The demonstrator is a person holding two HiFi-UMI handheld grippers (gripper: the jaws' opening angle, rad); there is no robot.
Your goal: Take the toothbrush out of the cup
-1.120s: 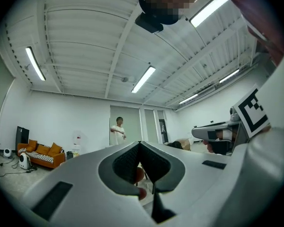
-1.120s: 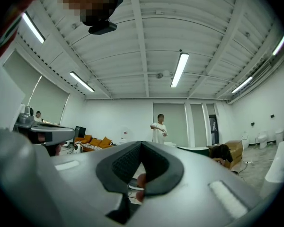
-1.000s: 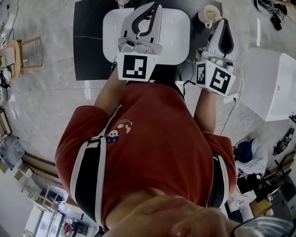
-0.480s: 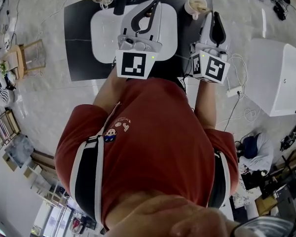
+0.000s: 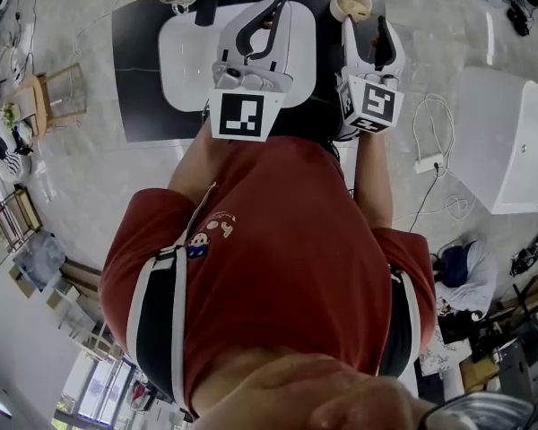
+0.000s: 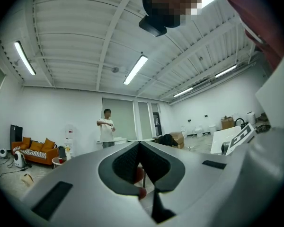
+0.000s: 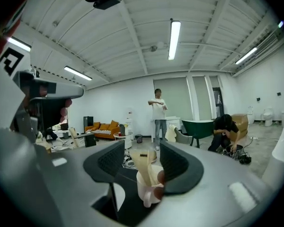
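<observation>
Newly opened right tongs [image 7: 142,157] (toothbrush [image 7: 144,170] ahead)

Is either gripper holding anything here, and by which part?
Nothing is held. Left gripper shut, empty; right gripper's jaws have just been opening, the toothbrush in its cup between them, ungripped.

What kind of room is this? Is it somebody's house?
Probably not a house. It looks like a big open workshop or lab: long strip lights on a high ceiling, a power strip lying on the floor, and a cardboard box.
</observation>
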